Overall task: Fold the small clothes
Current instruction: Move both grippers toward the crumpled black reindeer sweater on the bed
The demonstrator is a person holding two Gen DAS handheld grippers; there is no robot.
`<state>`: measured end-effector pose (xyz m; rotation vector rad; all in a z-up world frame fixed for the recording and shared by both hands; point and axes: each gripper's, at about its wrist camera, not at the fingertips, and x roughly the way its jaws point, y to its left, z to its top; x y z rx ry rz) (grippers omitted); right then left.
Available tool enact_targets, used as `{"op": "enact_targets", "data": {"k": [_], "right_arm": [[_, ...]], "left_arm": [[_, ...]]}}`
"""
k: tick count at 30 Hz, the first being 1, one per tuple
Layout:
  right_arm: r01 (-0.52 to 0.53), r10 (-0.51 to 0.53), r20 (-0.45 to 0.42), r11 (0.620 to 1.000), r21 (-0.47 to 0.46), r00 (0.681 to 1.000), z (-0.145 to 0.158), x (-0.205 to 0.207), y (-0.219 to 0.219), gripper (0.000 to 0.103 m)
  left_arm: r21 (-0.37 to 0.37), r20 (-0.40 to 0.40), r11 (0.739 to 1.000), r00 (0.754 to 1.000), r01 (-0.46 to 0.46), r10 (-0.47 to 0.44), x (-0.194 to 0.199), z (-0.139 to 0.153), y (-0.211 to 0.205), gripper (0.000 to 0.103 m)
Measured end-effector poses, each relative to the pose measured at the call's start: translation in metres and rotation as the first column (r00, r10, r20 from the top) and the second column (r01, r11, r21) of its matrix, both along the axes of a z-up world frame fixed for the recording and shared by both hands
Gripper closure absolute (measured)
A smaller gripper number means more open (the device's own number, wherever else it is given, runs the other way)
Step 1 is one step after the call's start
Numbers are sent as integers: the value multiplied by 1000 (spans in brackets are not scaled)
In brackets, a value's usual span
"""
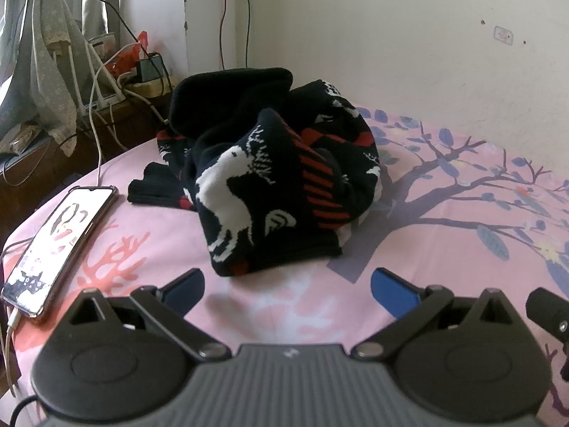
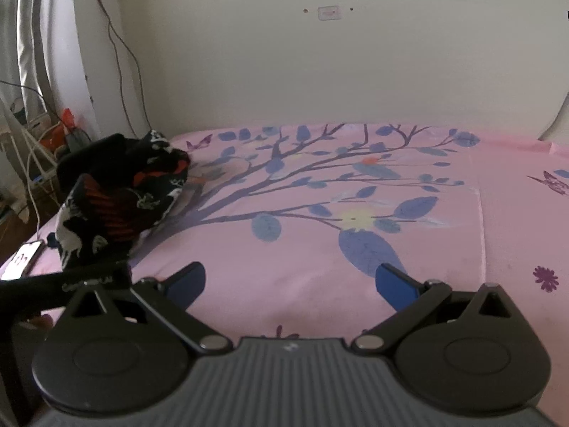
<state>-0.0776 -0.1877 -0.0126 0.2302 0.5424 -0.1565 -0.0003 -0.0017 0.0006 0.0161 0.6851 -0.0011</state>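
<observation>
A crumpled dark knit garment [image 1: 270,178] with white reindeer and red stripes lies in a heap on the pink bedsheet [image 1: 249,306]. My left gripper [image 1: 287,290] is open and empty, just in front of the heap's near edge. In the right wrist view the same garment [image 2: 121,195] lies at the far left. My right gripper [image 2: 290,284] is open and empty over bare sheet, well to the right of the garment.
A phone [image 1: 60,245] on a charging cable lies on the sheet left of the garment. A wooden bedside stand [image 1: 71,142] with cables and clutter is beyond the bed's left edge. The wall [image 2: 320,71] runs along the far side of the bed.
</observation>
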Motion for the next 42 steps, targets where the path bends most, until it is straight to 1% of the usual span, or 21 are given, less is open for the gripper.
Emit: {"op": "enact_targets", "data": {"k": [6,12,18,24,31,37,39,41,42], "right_arm": [[16,-16,-3,1000,-5,1000,0,0,2,6],[31,-31,2,999,-12,1000,0,-1,2,6],[86,-86,7,995,-43,996,1,-2,0,6],[109,-109,4,994,-26,994,1,-2,-5,6],[109,-109,2,994,-22,994,1,-1,-5,6],[98,-98,-3,995,-14,995,1,0,-5,6],[91,-91,-6,996,-11,996,0,0,-5,6],[87,-87,-9,996,-5,996,0,0,-5,6],[85,-85,-11,996,-1,996,-1,1,-5,6]], "left_arm": [[9,7,1000,1000,5,-5,-1,-1,-1,0],[35,27,999,1000,11,-12,-3,-1,-5,0],[55,46,998,999,9,-12,-5,-1,-9,0],[74,56,997,998,8,-12,-6,-2,-11,0],[60,10,998,1000,11,-11,0,-5,-9,0],[68,8,998,1000,9,-10,0,-6,-11,0],[46,-1,999,1000,6,-6,1,-6,-9,0],[-8,-20,1000,1000,-4,4,3,-7,-3,0],[-1,-23,1000,1000,-1,1,4,-7,-3,0]]}}
